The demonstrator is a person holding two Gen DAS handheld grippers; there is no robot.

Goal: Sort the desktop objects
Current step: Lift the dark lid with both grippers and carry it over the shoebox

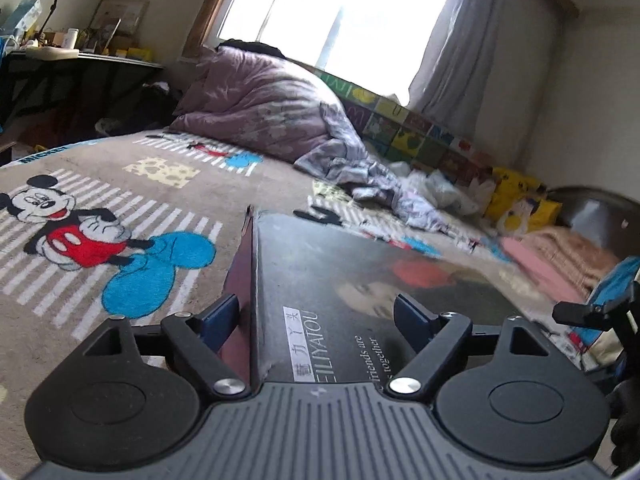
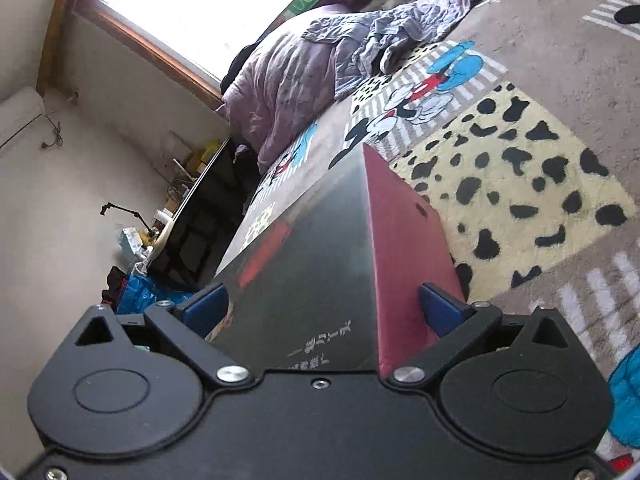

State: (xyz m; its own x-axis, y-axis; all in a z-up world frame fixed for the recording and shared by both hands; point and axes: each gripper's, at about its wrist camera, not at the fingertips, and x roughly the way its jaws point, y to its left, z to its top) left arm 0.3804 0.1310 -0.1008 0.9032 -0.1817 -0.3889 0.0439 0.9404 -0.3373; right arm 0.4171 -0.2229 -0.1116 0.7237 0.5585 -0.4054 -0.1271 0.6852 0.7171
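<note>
Left wrist view shows the left gripper (image 1: pixel 316 320) and right gripper (image 2: pixel 322 308) each clamping the dark box (image 1: pixel 360 292), so both should move level together.

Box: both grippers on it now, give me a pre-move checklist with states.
1. Left gripper straddles the box, fingers on both sides: ok.
2. Right gripper straddles the box across its dark and red faces: ok.
3. Pads pressing firmly on either gripper: cannot tell.
4. Box lifted clear of the cartoon blanket: cannot tell.
5. Path ahead: crumpled quilt lies beyond the box, apart from it: ok.
6. Drop-off spot in view: not ok, none identifiable.
</note>
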